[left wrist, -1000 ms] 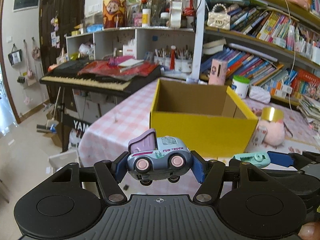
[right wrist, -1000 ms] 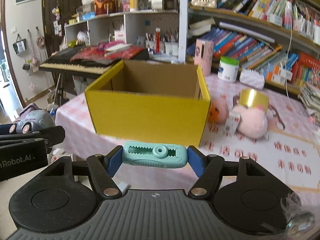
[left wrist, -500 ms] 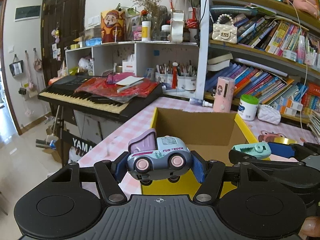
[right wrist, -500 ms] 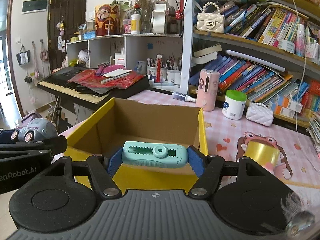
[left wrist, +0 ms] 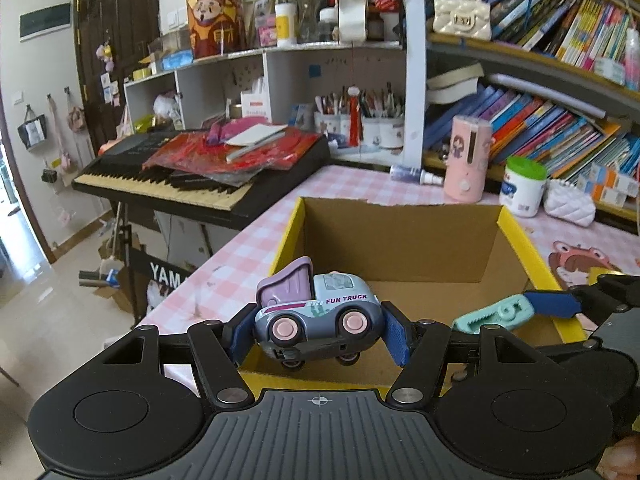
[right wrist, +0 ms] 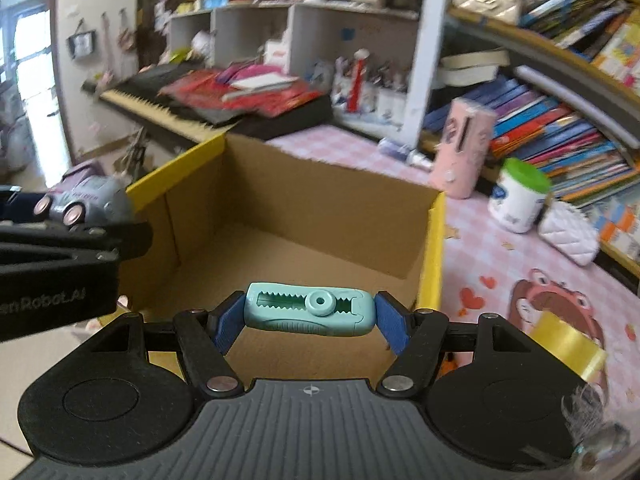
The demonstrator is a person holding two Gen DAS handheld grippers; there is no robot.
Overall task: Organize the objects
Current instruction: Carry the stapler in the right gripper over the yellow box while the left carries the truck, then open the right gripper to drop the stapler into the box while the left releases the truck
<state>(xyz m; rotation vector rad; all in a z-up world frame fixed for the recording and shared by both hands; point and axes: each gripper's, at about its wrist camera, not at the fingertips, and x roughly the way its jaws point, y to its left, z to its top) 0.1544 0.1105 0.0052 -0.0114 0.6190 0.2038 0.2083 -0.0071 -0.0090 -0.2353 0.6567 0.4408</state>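
Note:
My left gripper [left wrist: 318, 330] is shut on a grey and purple toy truck [left wrist: 316, 314] marked FUN TRUCK, held over the near left rim of the open yellow cardboard box [left wrist: 400, 240]. My right gripper [right wrist: 310, 318] is shut on a teal toothed clip [right wrist: 310, 314], held over the near edge of the same box [right wrist: 304, 216]. The box's inside looks bare. The clip [left wrist: 494, 314] and right gripper show at the right of the left wrist view; the truck [right wrist: 86, 196] shows at the left of the right wrist view.
The box stands on a pink checked table [left wrist: 352, 188]. Behind it are a pink cylinder [left wrist: 466, 158], a white jar with green lid [left wrist: 522, 186] and a white quilted pouch [left wrist: 568, 206]. A gold tape roll [right wrist: 568, 344] lies right. A keyboard [left wrist: 192, 176] and bookshelves stand behind.
Both grippers have risen and moved forward with their objects, from in front of the box's wall to above its open top. The right wrist view is blurred by motion.

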